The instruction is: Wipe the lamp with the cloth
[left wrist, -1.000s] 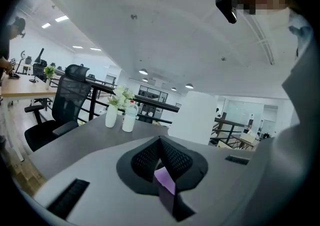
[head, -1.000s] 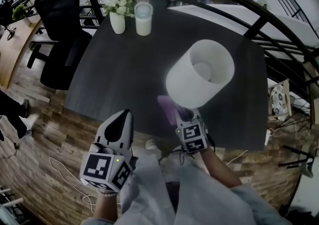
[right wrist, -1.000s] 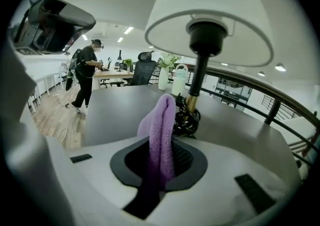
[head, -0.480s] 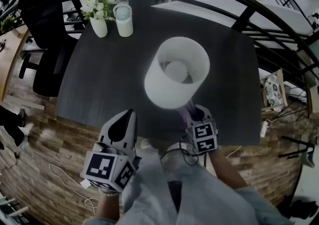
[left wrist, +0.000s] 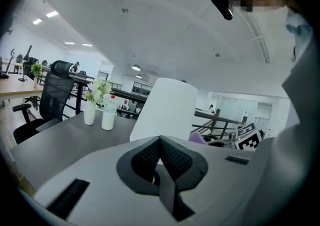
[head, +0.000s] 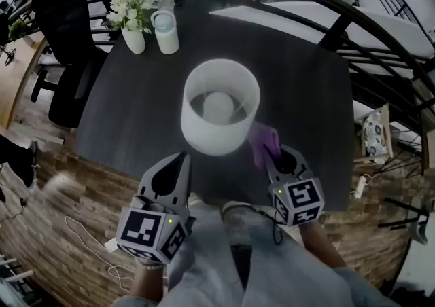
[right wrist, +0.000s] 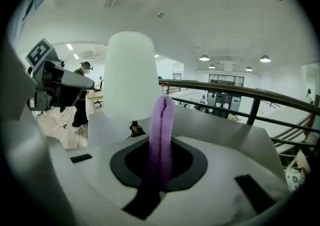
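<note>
A white lamp (head: 221, 105) stands on a dark table (head: 136, 122), seen from above. At the shade's 4 o'clock, the right gripper (head: 277, 156) clamps a folded purple cloth (head: 264, 144), which rises upright between its jaws just beside the shade; whether they touch cannot be told. At 7 o'clock, off the table's near edge, the left gripper (head: 178, 163) hangs with its jaws pressed together on nothing. A vase of flowers (head: 132, 24) and a bottle (head: 166, 30) stand at 11 o'clock.
</note>
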Motion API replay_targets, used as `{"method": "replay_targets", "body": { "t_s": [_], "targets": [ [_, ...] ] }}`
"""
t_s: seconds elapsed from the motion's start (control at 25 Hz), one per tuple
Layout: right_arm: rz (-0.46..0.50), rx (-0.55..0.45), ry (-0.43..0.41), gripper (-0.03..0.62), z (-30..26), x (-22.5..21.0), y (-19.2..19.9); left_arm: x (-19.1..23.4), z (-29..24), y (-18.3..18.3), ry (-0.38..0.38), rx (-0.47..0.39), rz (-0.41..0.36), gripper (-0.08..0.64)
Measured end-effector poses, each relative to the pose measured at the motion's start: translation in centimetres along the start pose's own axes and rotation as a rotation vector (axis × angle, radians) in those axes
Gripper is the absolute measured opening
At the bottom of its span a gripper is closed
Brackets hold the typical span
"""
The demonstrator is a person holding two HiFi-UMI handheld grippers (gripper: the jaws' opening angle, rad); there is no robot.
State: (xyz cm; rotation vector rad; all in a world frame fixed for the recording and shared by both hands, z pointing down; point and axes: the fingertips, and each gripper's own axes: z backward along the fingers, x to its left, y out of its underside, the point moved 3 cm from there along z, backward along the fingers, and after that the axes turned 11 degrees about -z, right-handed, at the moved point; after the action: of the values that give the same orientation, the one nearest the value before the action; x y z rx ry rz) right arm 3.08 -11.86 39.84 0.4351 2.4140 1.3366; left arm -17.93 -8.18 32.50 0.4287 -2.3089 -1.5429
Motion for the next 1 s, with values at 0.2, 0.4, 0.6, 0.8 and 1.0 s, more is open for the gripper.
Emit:
{"method": "replay_targets", "body": {
  "t_s": [0.2, 0.4, 0.6, 0.8, 1.0],
  "targets": [
    [-0.020, -0.081, -0.058, 0.049, 1.2, 0.2, -3.3, -1.2, -0.4, -0.2, -0.030, 0.007, -0.016, 0.012],
    [-0.009, -0.119, -0.117, 0.049, 2.2, -0.1, -5.5, -3.0, -1.3, -1.0, -0.047, -0.004, -0.032, 0.012],
    [0.005, -0.147, -0.160, 0.048, 2.8, 0.1, -6.7, -4.4, -2.0, -1.4, -0.055, -0.013, -0.037, 0.012],
    [-0.001, -0.155, -0.195, 0.048, 2.2, 0.3, -7.0, -5.2, -2.8, -1.5, -0.057, -0.004, -0.037, 0.012],
    [-0.004, -0.151, -0.220, 0.048, 2.1, 0.3, -6.9, -5.8, -3.1, -1.5, -0.061, -0.010, -0.033, 0.012]
  ]
}}
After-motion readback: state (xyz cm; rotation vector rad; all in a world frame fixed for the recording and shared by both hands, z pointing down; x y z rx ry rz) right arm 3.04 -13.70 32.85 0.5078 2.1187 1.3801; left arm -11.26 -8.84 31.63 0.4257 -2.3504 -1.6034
